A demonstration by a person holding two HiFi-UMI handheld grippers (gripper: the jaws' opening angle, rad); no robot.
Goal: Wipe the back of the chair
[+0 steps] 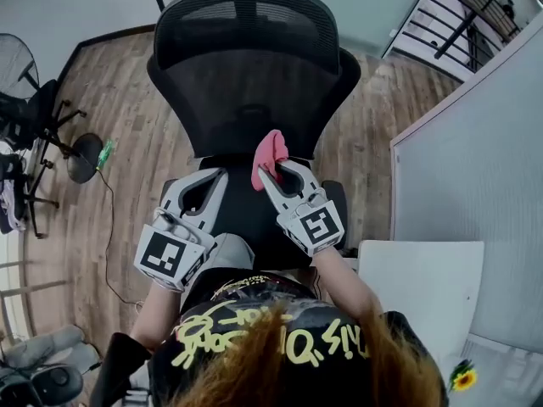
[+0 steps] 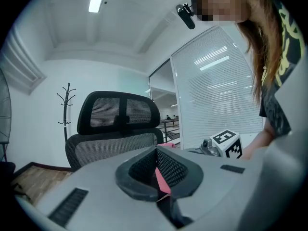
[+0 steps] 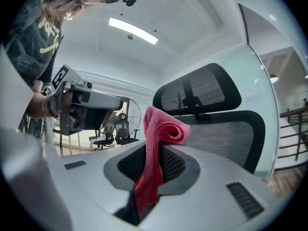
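Note:
A black mesh office chair (image 1: 254, 83) stands in front of me, its backrest and headrest (image 1: 246, 19) facing me. My right gripper (image 1: 278, 170) is shut on a pink cloth (image 1: 271, 153), which sticks up from its jaws just before the lower backrest. In the right gripper view the cloth (image 3: 161, 126) folds over the right gripper (image 3: 161, 148) tips and hangs down between the jaws. My left gripper (image 1: 219, 176) sits beside it on the left, jaws shut and empty, a little short of the chair. In the left gripper view the left gripper (image 2: 156, 150) points at the chair back (image 2: 113, 146); a pink sliver shows between its jaws.
A grey partition wall (image 1: 475, 168) and a white desk top (image 1: 420, 282) stand close on the right. A standing fan (image 1: 17, 62) and another chair's base (image 1: 85, 155) are at the left on the wooden floor (image 1: 127, 100). A coat stand (image 2: 67, 105) is by the far wall.

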